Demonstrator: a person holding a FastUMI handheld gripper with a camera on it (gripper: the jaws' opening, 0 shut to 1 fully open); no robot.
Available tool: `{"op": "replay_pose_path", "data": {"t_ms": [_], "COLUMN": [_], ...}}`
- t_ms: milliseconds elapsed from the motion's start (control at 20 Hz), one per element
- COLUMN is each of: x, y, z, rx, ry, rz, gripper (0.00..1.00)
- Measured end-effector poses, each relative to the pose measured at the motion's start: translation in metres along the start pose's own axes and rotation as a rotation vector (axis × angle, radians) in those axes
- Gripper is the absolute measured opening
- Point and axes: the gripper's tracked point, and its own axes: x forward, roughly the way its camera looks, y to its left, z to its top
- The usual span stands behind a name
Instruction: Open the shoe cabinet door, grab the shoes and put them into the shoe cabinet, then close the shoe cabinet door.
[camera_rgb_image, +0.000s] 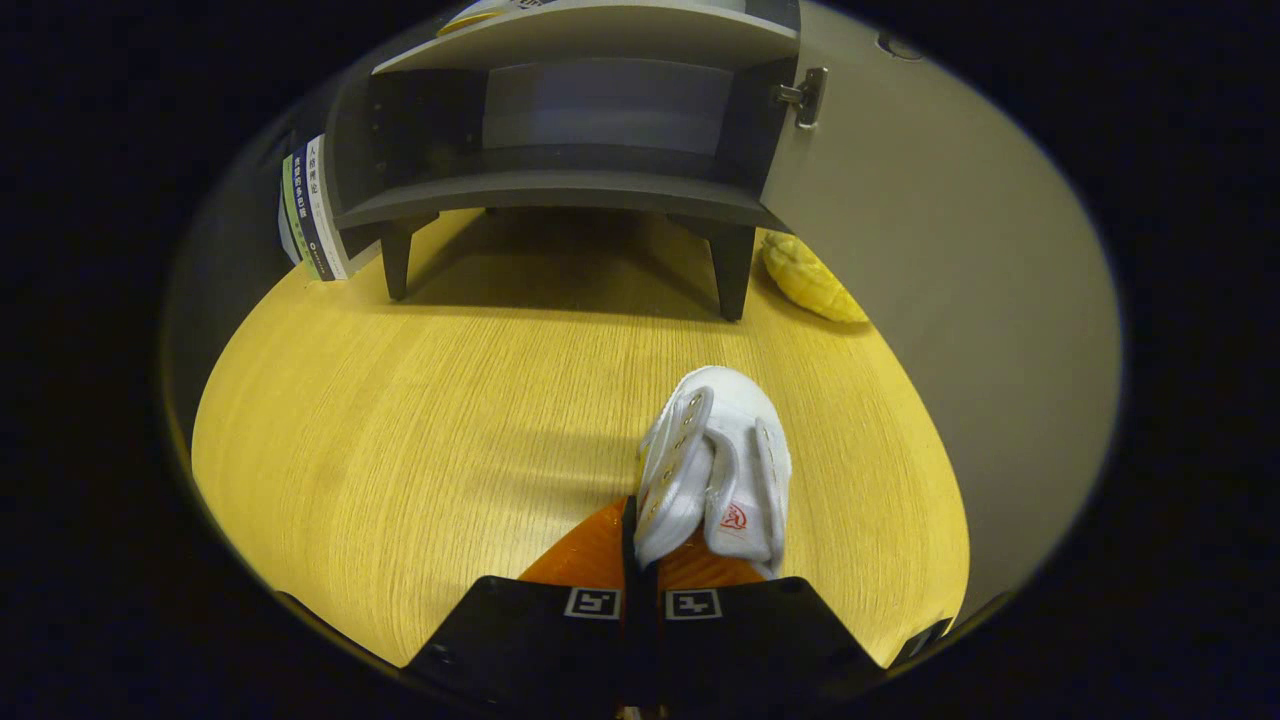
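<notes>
We saw the gripper (640, 545) with its fingers drawn nearly together, pinching the side wall of a white canvas shoe (715, 465) between them, apparently to carry it; the shoe hung over the wooden tabletop (420, 420), short of the dark shoe cabinet (590, 110); its door (930, 280) stood swung open, so the shelf was ready; a small red logo on the shoe was too small to read; book spines (310, 210) beside the cabinet carried print we left unread; a yellow object (810, 280) lay by the door.
</notes>
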Motion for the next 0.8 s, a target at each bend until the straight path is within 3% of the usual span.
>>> {"op": "replay_pose_path", "data": {"t_ms": [350,800], "x": [-0.033,-0.127], "y": [0.017,0.024], "z": [0.041,0.12], "rx": [-0.081,-0.11], "ry": [-0.128,-0.319], "rz": [0.017,0.063], "gripper": [0.02,0.02]}}
